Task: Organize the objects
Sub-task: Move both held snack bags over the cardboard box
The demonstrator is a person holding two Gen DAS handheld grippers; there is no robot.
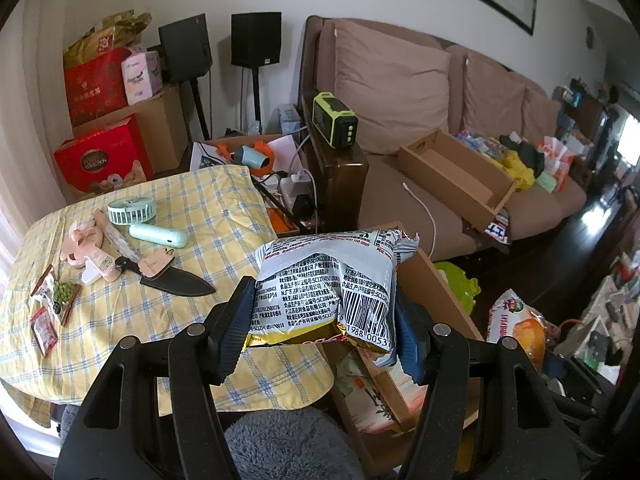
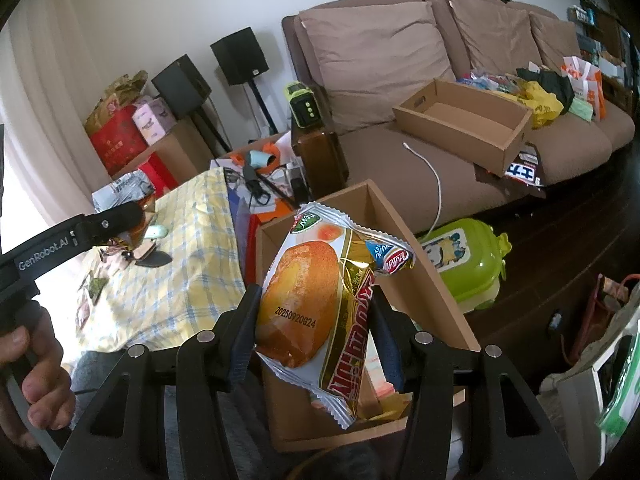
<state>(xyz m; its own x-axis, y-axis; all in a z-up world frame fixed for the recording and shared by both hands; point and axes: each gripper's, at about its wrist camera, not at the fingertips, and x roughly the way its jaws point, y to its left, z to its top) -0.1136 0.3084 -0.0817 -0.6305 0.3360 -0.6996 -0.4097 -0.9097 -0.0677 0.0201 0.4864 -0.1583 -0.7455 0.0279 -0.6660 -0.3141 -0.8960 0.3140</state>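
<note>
A brown sofa [image 1: 460, 184] with pale cushions is seen along the far wall, and an open cardboard tray [image 1: 456, 172] is set on its seat, near a pile of bags at the far end. A table covered with a yellow checked cloth [image 1: 192, 240] is placed to the left of the sofa. Beside the table's right edge, an open cardboard box [image 2: 416, 280] is stood on the floor, and a green plastic case [image 2: 468, 264] is seen on the floor to the right of it.

The left gripper [image 1: 326, 320] is held above the table's near right corner and the box. Its fingers are pressed onto both sides of a grey snack bag [image 1: 332, 280], printed with text and a barcode, which is pinched upright between them. The right gripper [image 2: 316, 328] is held over the open box; a cake packet [image 2: 304, 300] and a gold snack packet [image 2: 352, 344] are pinched together between its fingers. A person's hand [image 2: 28, 380] is seen on the left gripper's handle.

On the cloth, a mint handheld fan [image 1: 134, 210], a pink fan [image 1: 86, 252] and a sheathed knife [image 1: 180, 282] are laid near the far left side, well apart from the grippers.
</note>
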